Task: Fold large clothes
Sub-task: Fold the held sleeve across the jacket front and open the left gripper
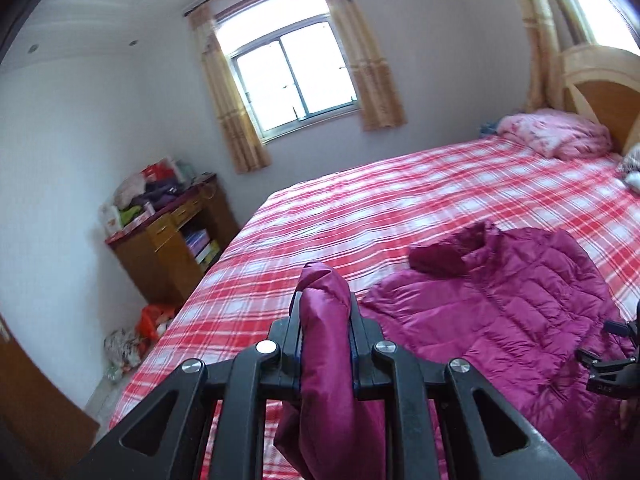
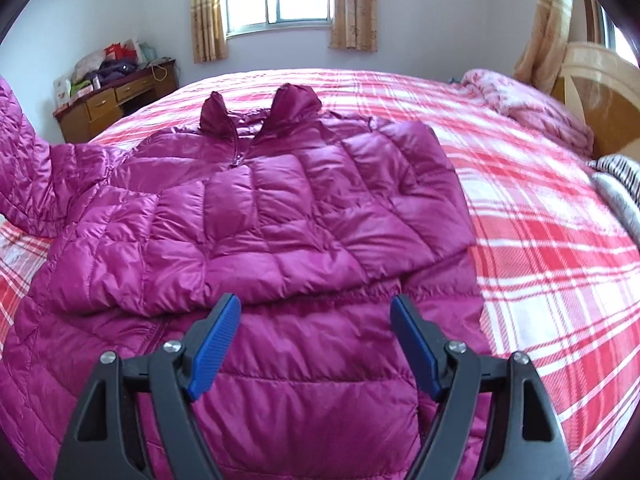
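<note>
The left hand-held gripper is squeezing a sleeve of the shiny purple puffy jacket. The right hand-held gripper is hanging wide apart over the jacket, which is lying on the red and white checked bed.

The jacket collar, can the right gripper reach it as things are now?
Probably yes. The right gripper is open above the jacket, and nothing lies between it and the collar; it must travel forward across the folded sleeve.

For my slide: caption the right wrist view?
Open right tool hovers over magenta puffer jacket on plaid bed.
</note>
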Demonstrator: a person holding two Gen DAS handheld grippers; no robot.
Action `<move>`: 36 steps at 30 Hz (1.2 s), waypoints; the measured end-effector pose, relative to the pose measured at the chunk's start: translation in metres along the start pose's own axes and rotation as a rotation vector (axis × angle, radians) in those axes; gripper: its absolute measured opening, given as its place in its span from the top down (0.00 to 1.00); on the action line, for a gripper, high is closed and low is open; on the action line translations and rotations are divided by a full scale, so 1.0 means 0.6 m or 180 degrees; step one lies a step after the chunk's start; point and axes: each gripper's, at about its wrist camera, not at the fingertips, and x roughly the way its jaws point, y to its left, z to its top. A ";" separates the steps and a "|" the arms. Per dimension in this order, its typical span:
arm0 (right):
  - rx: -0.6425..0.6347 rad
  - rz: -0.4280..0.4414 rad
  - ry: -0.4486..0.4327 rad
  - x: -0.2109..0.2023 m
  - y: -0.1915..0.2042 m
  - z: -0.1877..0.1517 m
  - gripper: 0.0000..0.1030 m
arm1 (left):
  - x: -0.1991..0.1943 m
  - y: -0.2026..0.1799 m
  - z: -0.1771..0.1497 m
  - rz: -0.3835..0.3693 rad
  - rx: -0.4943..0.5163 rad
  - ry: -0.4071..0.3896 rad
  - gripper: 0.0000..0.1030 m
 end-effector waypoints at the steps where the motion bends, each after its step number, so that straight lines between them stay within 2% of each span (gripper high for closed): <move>1: 0.0044 0.0018 0.0005 -0.002 -0.005 -0.002 0.22 | 0.001 -0.018 0.008 -0.0049 0.0057 -0.0010 0.84; 7: 0.0081 0.0040 0.0019 -0.003 -0.006 -0.009 0.22 | 0.008 -0.121 0.046 -0.0443 0.0379 -0.0033 0.84; 13: 0.0084 0.0071 0.0020 -0.004 -0.007 -0.012 0.19 | 0.022 -0.209 0.053 -0.0634 0.0583 0.0009 0.84; 20: 0.0073 0.0072 0.0019 -0.004 -0.005 -0.014 0.19 | 0.074 -0.298 0.035 -0.0833 0.0428 0.0202 0.84; 24: 0.0086 0.0076 0.0012 -0.005 -0.006 -0.015 0.18 | 0.110 -0.341 0.014 -0.0979 0.0387 0.0413 0.80; 27: 0.0075 0.0068 0.0015 -0.004 -0.005 -0.015 0.18 | 0.115 -0.360 0.006 -0.1002 0.0437 0.0432 0.77; 29: 0.0067 0.0066 0.0017 -0.003 -0.003 -0.015 0.18 | 0.106 -0.361 0.007 -0.1051 0.0445 0.0348 0.69; 30: 0.0063 0.0066 0.0018 -0.003 -0.003 -0.015 0.17 | 0.102 -0.360 0.010 -0.1085 0.0424 0.0297 0.57; 31: 0.0060 0.0068 0.0019 -0.003 -0.003 -0.015 0.17 | 0.095 -0.356 0.013 -0.1115 0.0392 0.0233 0.41; 33: 0.0060 0.0079 0.0019 -0.003 -0.003 -0.016 0.16 | 0.079 -0.341 0.022 -0.1128 0.0305 0.0052 0.21; 34: 0.0064 0.0086 0.0019 -0.003 -0.003 -0.015 0.16 | 0.072 -0.332 0.025 -0.1135 0.0266 -0.0011 0.16; 36: 0.0073 0.0093 0.0020 -0.001 -0.002 -0.015 0.16 | 0.065 -0.313 0.028 -0.1102 0.0228 -0.0090 0.16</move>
